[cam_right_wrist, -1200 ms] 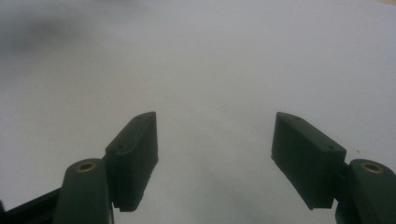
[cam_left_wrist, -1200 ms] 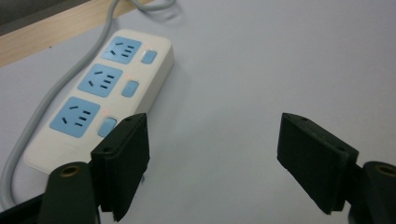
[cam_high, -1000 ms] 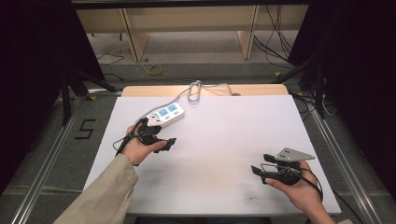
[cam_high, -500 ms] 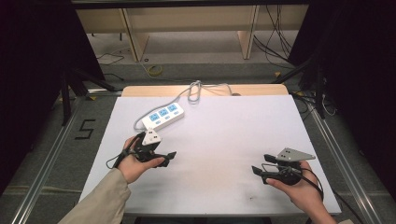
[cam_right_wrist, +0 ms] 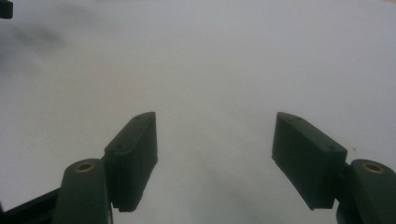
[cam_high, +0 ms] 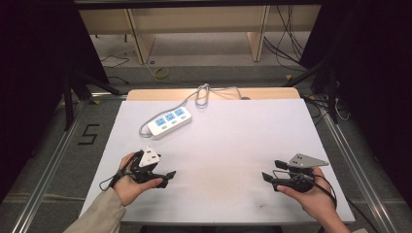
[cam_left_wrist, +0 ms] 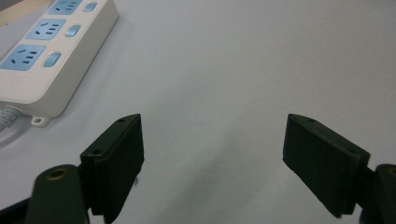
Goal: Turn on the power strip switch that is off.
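A white power strip (cam_high: 169, 121) with three blue sockets lies at the back left of the white table (cam_high: 233, 141). In the left gripper view the power strip (cam_left_wrist: 51, 51) is at the upper left, apart from the jaws. My left gripper (cam_high: 167, 175) is held low over the near left of the table. Its jaws (cam_left_wrist: 212, 126) are open and have just been opening further, with nothing between them. At the near right my right gripper (cam_high: 268, 177) points left, also open (cam_right_wrist: 214, 122) over bare white surface.
The strip's grey cable (cam_high: 204, 93) loops over the table's wooden far edge (cam_high: 214, 93). Wooden shelving legs (cam_high: 138, 41) and loose cables stand on the floor beyond. Metal rails (cam_high: 46, 170) run along both sides of the table.
My left hand has drawn back from the power strip toward the table's near edge. The right hand has stayed where it was.
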Demonstrator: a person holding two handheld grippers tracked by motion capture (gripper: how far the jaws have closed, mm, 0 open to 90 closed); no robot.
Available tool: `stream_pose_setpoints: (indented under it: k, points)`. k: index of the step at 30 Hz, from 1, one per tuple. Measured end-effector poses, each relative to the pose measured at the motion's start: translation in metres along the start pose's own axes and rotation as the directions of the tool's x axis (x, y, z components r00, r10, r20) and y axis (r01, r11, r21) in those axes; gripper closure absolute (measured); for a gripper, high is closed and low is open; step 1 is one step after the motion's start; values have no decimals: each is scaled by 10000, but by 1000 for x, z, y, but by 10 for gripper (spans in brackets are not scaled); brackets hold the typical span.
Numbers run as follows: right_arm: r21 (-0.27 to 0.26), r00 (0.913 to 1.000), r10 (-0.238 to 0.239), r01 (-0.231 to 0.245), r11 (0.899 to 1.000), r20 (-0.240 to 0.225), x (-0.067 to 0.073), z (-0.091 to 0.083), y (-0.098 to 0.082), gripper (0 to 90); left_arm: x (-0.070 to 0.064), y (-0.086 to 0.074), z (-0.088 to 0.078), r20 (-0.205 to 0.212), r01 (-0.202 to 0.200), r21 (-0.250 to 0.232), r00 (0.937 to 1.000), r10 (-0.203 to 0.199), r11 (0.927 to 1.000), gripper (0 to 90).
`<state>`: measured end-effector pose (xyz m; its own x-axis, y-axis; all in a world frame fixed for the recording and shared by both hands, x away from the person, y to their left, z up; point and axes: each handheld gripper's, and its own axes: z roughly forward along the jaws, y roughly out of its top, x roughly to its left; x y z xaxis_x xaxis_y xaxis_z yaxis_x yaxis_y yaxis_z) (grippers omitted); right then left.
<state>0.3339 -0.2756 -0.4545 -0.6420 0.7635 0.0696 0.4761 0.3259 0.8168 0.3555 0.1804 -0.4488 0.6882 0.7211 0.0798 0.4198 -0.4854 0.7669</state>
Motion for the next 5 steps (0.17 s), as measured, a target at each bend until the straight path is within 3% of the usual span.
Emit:
stream_pose_setpoints:
  k: [5]
  points:
    - [-12,10000,-23,23,10000,17,1,-1,0,316,-3,1,3,54,-34,32,10000,34,10000,205]
